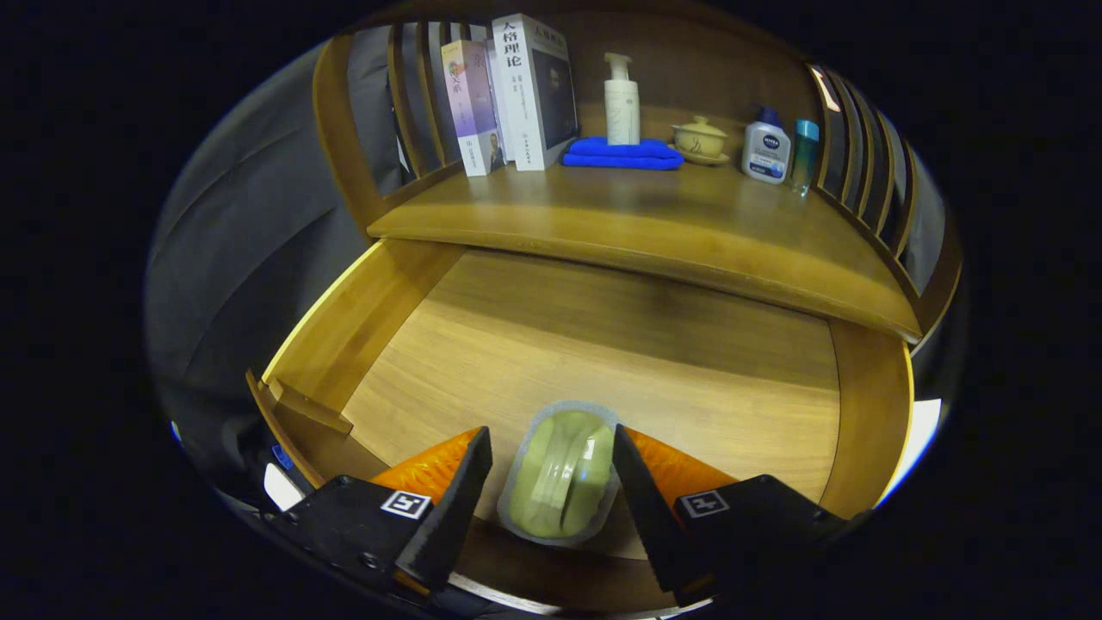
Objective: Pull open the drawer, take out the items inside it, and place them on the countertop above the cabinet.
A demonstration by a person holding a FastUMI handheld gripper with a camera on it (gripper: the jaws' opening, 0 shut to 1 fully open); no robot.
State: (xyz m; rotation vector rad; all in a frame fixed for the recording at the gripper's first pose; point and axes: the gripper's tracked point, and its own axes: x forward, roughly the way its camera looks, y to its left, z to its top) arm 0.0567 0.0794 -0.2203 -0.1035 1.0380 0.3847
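Two fingers of gripper (551, 461) straddle a green sealed pack (561, 484), jaws spread w/ gaps each side, not clamped. Pack lies on floor of open drawer (603, 362) nr its front. Above: countertop (654, 228) w/ books (512, 90), blue towel (622, 153), pump bottle (622, 99).

Drawer floor lying open, countertop crowded at the back

Beyond the green packet (561, 479), the drawer (603, 362) is lying bare; books (516, 90), towel (622, 153), bottles (766, 151) are crowding the desk's (620, 220) rear, leaving its front free.

Green packet (561, 484) flat in open wooden drawer (362, 319), under countertop (689, 232).
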